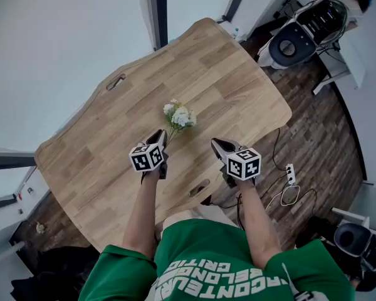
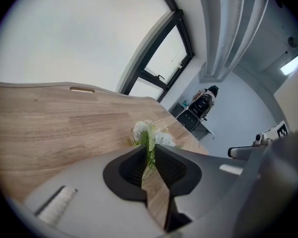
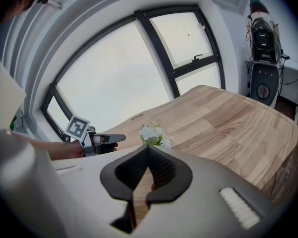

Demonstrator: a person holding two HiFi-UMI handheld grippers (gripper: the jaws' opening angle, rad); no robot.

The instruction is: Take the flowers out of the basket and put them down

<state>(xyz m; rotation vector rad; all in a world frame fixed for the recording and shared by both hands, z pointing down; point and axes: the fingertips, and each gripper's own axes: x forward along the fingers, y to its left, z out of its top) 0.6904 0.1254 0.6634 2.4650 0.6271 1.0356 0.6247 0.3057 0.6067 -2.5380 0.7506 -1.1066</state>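
A person's left gripper (image 1: 158, 137) pinches the green stems of a small bunch of white flowers (image 1: 179, 116) at the middle of a light wooden surface (image 1: 238, 86), its jaws drawn narrow around them and the blooms pointing toward the far side. The right gripper (image 1: 218, 144) hangs just to the right, toward the near edge, its jaws closed together on nothing.

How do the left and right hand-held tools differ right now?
The left tool has green stems of the flowers between slightly parted jaws; the right tool has empty jaws, tips meeting. The left tool reaches the flowers; the right tool stands apart from them. Both are held above the wooden table.
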